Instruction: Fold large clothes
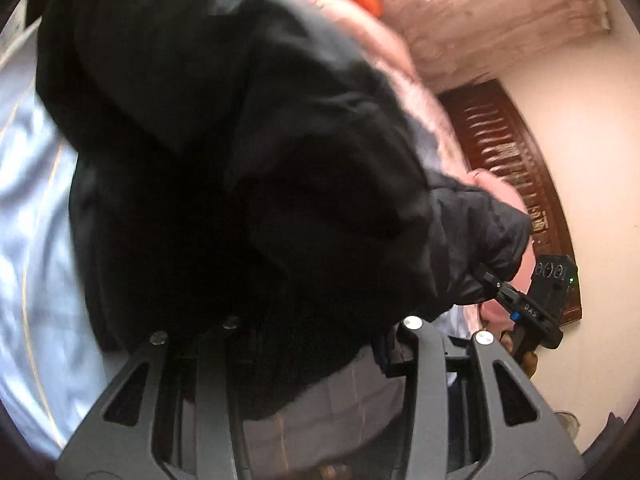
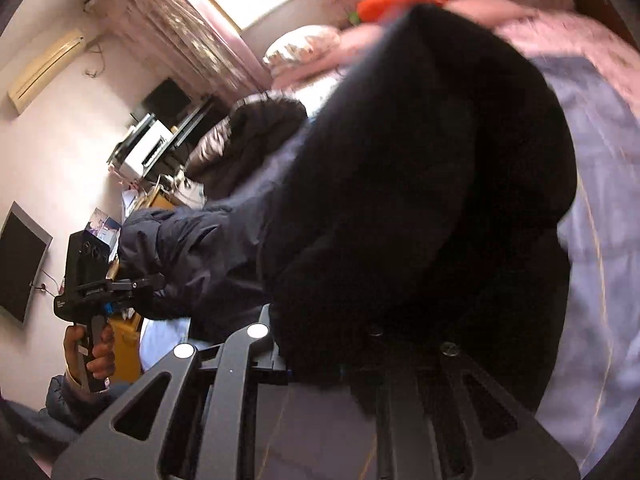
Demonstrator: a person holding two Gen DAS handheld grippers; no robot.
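Pale lavender bedsheet (image 2: pixel 600 184) covers a bed, with a pink blanket (image 2: pixel 560 36) heaped at its far end — a curtained window (image 2: pixel 168 28) and wall-mounted screen (image 2: pixel 20 260) lie beyond. Open sheet shows along both sides. A black jacket (image 1: pixel 240 160) hangs bunched between both tools. Left gripper (image 2: pixel 156 282) pinches its sleeve; right gripper (image 1: pixel 486 274) likewise clamps dark jacket fabric.

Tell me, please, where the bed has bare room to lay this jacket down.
Bare bedsheet shows beside the held black jacket, bordered above by the pink blanket. The far side is crowded: a fur-hooded coat, a pillow and an orange toy. The left gripper and right gripper clamp its sleeves.
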